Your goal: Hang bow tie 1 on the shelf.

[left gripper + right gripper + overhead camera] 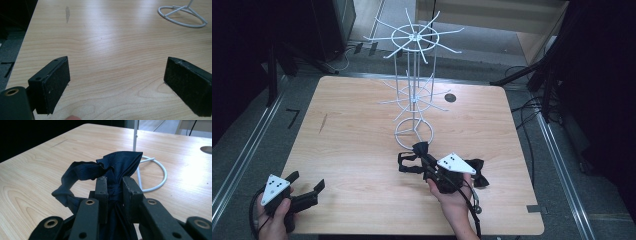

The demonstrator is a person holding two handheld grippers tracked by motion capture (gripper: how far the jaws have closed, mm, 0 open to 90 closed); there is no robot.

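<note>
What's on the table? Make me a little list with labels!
table: light wood
stand: white wire rack with spokes, upright at the far middle
right gripper: shut on a dark bow tie, near the rack's ring base
second bow tie: lying on the table beside the right hand
left gripper: open, nothing between its jaws, at the near left corner

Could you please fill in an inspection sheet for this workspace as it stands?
Surface: pale wooden table, with a dark smudge near its left edge.
Job's things: dark navy fabric bow tie in the right gripper; second black bow tie lying beside that hand; white wire display rack upright on its ring base.
Clutter: nothing seen.
Grippers: left gripper open, nothing between its pads; right gripper shut on the bow tie.
Cables: black gripper cable trailing at the right wrist; more on the floor.
Surroundings: grey floor, dark stands, metal rails.
</note>
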